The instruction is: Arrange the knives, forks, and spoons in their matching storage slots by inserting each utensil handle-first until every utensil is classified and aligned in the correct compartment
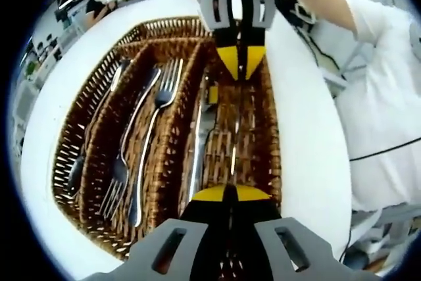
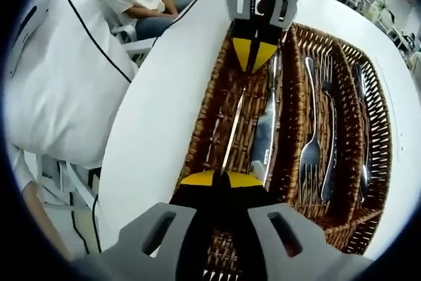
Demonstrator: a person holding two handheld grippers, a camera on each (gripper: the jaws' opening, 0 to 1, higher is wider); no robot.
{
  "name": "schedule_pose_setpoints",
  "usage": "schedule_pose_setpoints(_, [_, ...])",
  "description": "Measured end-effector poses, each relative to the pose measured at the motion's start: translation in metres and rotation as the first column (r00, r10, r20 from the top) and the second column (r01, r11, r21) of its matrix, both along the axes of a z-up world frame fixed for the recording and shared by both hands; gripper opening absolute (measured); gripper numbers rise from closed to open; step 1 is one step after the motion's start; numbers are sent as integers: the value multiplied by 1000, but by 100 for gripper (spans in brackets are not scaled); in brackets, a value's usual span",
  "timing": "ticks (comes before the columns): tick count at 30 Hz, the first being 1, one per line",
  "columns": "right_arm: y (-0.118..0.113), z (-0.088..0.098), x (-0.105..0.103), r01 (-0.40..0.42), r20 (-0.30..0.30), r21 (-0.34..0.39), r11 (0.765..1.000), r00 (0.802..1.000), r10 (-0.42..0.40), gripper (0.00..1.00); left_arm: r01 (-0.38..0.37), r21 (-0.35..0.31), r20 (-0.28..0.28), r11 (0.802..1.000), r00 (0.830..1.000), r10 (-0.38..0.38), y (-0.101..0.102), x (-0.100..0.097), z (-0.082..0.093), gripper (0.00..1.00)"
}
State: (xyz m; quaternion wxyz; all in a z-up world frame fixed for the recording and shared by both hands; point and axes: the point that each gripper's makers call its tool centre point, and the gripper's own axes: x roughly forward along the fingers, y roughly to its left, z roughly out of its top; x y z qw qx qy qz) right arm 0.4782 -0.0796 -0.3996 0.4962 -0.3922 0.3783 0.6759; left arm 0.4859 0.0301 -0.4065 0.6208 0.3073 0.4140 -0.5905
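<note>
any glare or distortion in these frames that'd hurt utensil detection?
Left gripper view: fisheye bows the wicker tray; glare streaks the knife and forks. Right gripper view: same bowing, knife shiny, white table near blown out; edges soft.

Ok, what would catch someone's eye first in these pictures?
The brown wicker cutlery tray on the white table, forks lying in its middle slot. Both yellow-tipped grippers, left and right, face each other, pinching opposite ends of a knife over the slot beside another knife.
</note>
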Motion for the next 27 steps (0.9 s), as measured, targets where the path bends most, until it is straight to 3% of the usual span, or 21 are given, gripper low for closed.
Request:
schedule_pose_setpoints(6, [0,0,0,40,-48,0,999,998,-40,2,23,-23,-46,999,999,-24,-1,-5,2,1])
schedule_pose_setpoints(16, [1,3,-1,73,-77,-6,997,994,-73,1,46,-22,-49,999,998,-47,-2,-6,5,1])
schedule_pose_setpoints(19, [13,17,-4,95,-118,63,993,989,-87,0,41,-29,-53,999,998,-43,0,-5,6,1])
schedule_pose_setpoints(20, [11,18,-4,87,-114,56,995,990,-80,0,40,-35,-58,999,997,-42,0,-5,6,1])
schedule_pose_setpoints(22, [3,12,2,70,-43,-6,998,997,-70,0,43,-39,-66,998,997,-45,0,-6,6,1])
schedule_pose_setpoints(24, [8,15,-1,98,-87,23,995,992,-96,1,38,-32,-64,999,997,-40,2,-4,5,1])
schedule_pose_setpoints(25, [7,15,-3,83,-93,22,996,992,-80,1,35,-33,-66,999,997,-37,2,-3,5,1])
schedule_pose_setpoints(26, [5,12,-1,14,-40,24,1000,999,-13,1,34,-35,-69,999,997,-36,2,-4,5,1])
schedule_pose_setpoints(27, [4,11,0,7,-30,17,1000,1000,-7,3,33,-37,-70,999,997,-35,2,-3,5,1])
